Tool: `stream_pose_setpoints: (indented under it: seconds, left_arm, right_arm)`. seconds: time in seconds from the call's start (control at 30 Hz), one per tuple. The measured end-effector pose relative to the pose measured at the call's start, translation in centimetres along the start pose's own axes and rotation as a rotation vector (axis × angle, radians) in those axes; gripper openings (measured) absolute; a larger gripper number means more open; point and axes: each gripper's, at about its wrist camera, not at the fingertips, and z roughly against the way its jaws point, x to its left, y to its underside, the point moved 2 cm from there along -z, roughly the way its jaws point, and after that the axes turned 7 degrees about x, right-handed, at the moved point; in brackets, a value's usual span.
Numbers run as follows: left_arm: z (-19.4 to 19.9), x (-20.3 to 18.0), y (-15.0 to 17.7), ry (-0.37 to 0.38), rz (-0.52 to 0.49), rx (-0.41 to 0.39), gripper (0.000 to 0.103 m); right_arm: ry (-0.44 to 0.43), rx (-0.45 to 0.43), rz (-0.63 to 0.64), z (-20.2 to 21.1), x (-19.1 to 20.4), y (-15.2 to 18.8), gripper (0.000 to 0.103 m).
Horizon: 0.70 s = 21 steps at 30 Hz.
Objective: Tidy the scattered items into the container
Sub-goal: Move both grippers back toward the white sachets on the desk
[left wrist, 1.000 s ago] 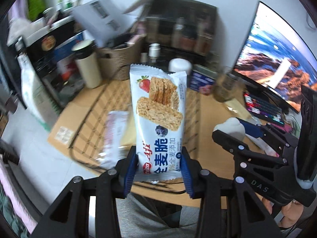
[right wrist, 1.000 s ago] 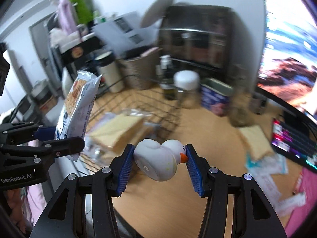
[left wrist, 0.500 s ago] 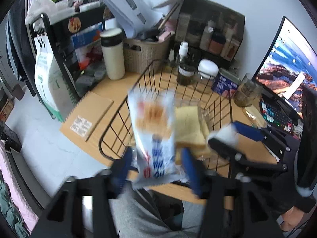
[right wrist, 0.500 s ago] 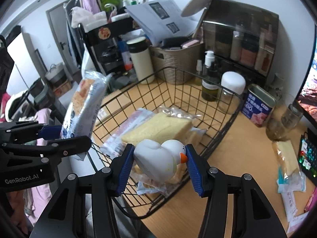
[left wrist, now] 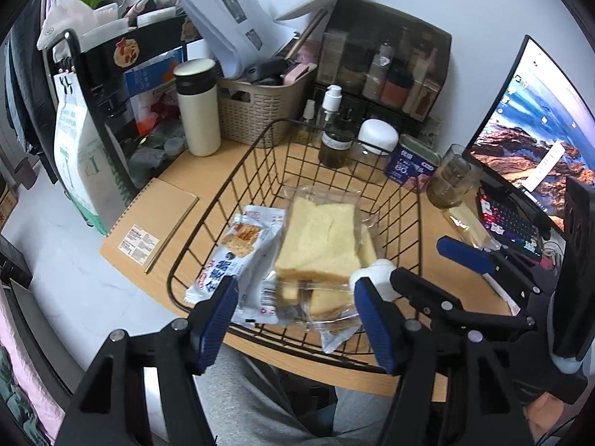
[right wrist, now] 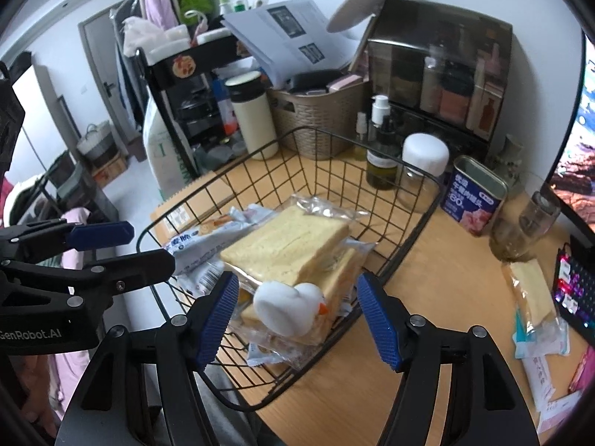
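Observation:
A black wire basket (left wrist: 274,127) (right wrist: 317,131) stands on the wooden desk. In it lie a blue-and-white cereal bar packet (left wrist: 238,256) (right wrist: 193,245) and bagged sliced bread (left wrist: 319,238) (right wrist: 286,245). My left gripper (left wrist: 295,312) (right wrist: 126,249) hangs open over the basket's near rim, with nothing between its pads. A white toy duck (right wrist: 290,308) (left wrist: 375,271) rests on the bread bags. My right gripper (right wrist: 297,301) (left wrist: 442,271) straddles it; its jaws are opening and the pads stand clear of the duck.
On the desk to the right lie a bagged bread slice (right wrist: 531,290), loose sachets (right wrist: 543,368) and a keyboard (left wrist: 509,219). Behind the basket stand a tin (right wrist: 472,200), a glass (right wrist: 520,230), a jar (right wrist: 424,156), bottles, a flask (left wrist: 197,107) and a wicker bin (left wrist: 260,111). A notebook (left wrist: 148,223) lies left.
My left gripper opened and the cereal bar packet dropped into the basket. My right gripper widened off the duck, which now lies on the bread. Both grippers came over the basket.

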Motion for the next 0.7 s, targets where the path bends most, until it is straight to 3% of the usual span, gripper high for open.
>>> stream_pose_setpoints:
  seconds: [0.37,0.7]
  left_arm:
    - [-0.5,-6.5,-0.6,0.059,-0.115,0.010,0.071]
    - [-2.3,-16.5,-0.9,0.154,-0.298,0.041,0.071]
  right_arm:
    - [0.074,-0.029,-0.104,3.6,-5.2,2.6,0.067]
    - [0.198,-0.040,-0.291,8.6,-15.0,8.0,0.067]
